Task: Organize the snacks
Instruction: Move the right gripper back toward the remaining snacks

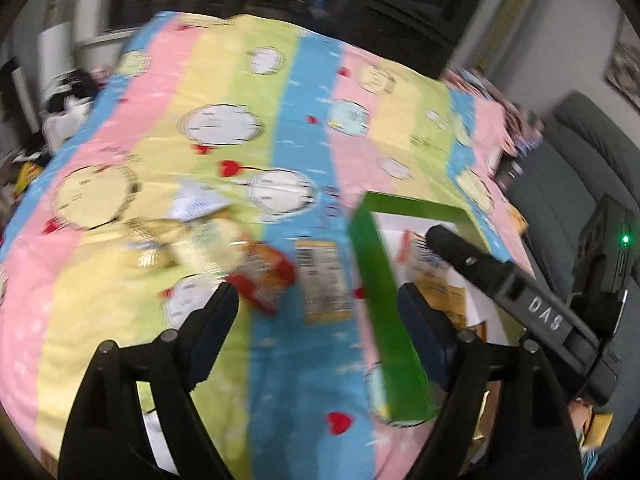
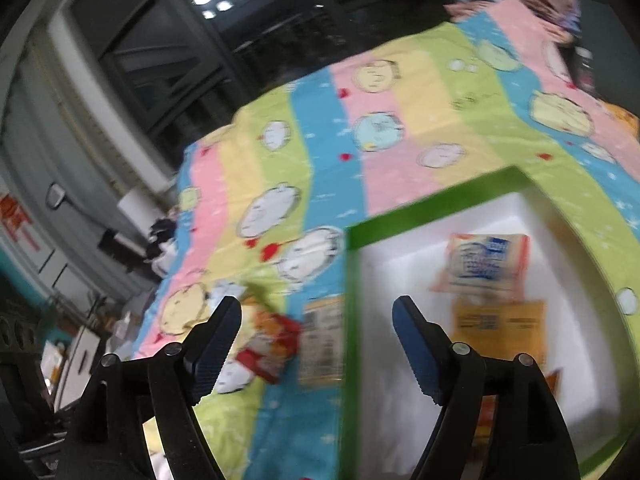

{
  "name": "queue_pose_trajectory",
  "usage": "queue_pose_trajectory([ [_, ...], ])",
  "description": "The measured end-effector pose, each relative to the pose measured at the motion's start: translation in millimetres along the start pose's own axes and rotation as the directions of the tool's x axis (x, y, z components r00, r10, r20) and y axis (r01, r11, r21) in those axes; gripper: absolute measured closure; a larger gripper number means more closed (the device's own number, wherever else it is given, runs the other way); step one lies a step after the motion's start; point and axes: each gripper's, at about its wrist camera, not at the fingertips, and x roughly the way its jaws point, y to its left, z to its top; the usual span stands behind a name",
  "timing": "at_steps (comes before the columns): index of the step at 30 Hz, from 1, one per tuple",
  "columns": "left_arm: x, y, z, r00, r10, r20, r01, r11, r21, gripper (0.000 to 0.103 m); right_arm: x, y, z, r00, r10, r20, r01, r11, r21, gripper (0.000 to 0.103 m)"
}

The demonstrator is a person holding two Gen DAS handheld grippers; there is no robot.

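Observation:
A green box (image 1: 384,312) with a white inside (image 2: 400,272) sits on the striped cloth (image 1: 280,128). Inside it lie a pale pink-and-blue packet (image 2: 486,262) and a yellow packet (image 2: 500,324). Outside its left wall lie a yellow barcode packet (image 1: 324,280) (image 2: 322,342), a red-and-orange packet (image 1: 266,276) (image 2: 270,344) and pale packets (image 1: 200,236). My left gripper (image 1: 318,300) is open and empty above the cloth, left of the box. My right gripper (image 2: 316,312) is open and empty over the box's left wall; it also shows in the left wrist view (image 1: 436,236).
The cloth covers a bed-like surface. A grey seat (image 1: 580,152) and a black device with a green light (image 1: 612,240) stand at the right. Dark windows (image 2: 180,52) and clutter (image 2: 80,320) lie beyond the far and left edges.

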Motion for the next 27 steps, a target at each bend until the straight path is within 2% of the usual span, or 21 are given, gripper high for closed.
queue_pose_trajectory([
  [4,-18.4,23.7,-14.6,0.995,0.088,0.038,-0.088,0.996,-0.018,0.020,14.5,19.9,-10.7,0.995,0.097,-0.026,-0.097,0.995,0.009,0.020],
  [9,-33.6,46.9,-35.1,0.990,0.129,0.064,-0.121,0.987,-0.109,0.020,27.6,50.5,-30.9,0.996,0.086,-0.035,-0.088,0.995,-0.055,0.020],
  [15,-67.9,59.5,-56.3,0.970,0.202,0.135,-0.180,0.971,-0.156,0.020,40.7,84.8,-56.9,0.998,0.058,-0.029,-0.061,0.986,-0.154,0.020],
  [18,-90.0,69.0,-66.0,0.966,0.194,0.172,-0.157,0.965,-0.208,0.020,48.7,94.3,-72.4,0.999,0.038,-0.004,-0.038,0.982,-0.187,0.020],
  [20,-106.2,69.3,-71.2,0.959,0.207,0.196,-0.164,0.963,-0.213,0.021,55.0,96.9,-81.2,1.000,0.011,-0.002,-0.011,0.979,-0.202,0.020],
  [22,-125.6,67.5,-77.0,0.947,0.237,0.219,-0.193,0.960,-0.203,0.021,61.6,98.2,-89.3,0.999,0.034,-0.025,-0.038,0.978,-0.204,0.020],
  [25,-154.3,66.7,-85.1,0.928,0.269,0.257,-0.223,0.955,-0.195,0.021,69.1,96.1,-103.5,0.997,0.071,0.004,-0.069,0.973,-0.220,0.020],
  [27,-169.8,68.2,-89.4,0.916,0.289,0.279,-0.238,0.950,-0.203,0.021,79.1,93.0,-109.6,0.996,0.081,-0.029,-0.085,0.978,-0.190,0.020],
])
